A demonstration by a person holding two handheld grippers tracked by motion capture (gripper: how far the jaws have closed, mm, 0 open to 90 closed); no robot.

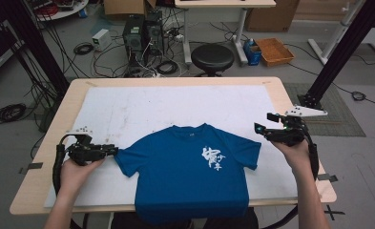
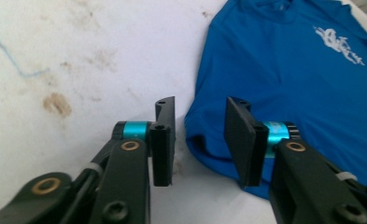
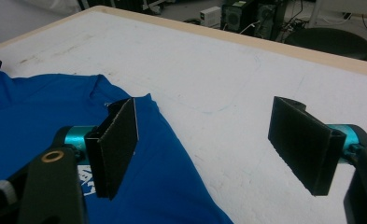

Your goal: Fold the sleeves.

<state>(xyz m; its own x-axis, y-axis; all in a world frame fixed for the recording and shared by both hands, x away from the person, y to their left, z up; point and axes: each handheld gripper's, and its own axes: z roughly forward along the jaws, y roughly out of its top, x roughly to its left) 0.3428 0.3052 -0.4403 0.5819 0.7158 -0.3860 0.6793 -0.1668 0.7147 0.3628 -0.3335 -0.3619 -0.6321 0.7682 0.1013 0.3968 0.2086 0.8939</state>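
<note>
A blue shirt (image 1: 190,171) lies flat, front up, low in the centre of the high view on the white sheet (image 1: 175,102) that covers the table (image 1: 297,100), its hem hanging over the near edge; the white print sits right of centre on the chest.

The left gripper (image 1: 112,150), at the lower left of that view, is down at the sleeve (image 2: 209,140); in the left gripper view its jaws stand narrow but not closed, the sleeve's cuff edge lying in the gap near the right-hand jaw, and no pad looks to be pressing cloth yet. The right gripper (image 1: 263,123), at the right of the high view, hangs above the sheet just off the other sleeve (image 3: 139,140); its jaws are wide apart and hold nothing.

Risks, as I judge them: the left jaws may close on the cuff's top layer alone, or on the bare sheet beside it, so the sleeve slips free when lifted; a pinch that takes the sheet too would drag it; with one side gripped and the other loose, a pull would skew the shirt toward the table edge, where the hanging hem could draw it off.
</note>
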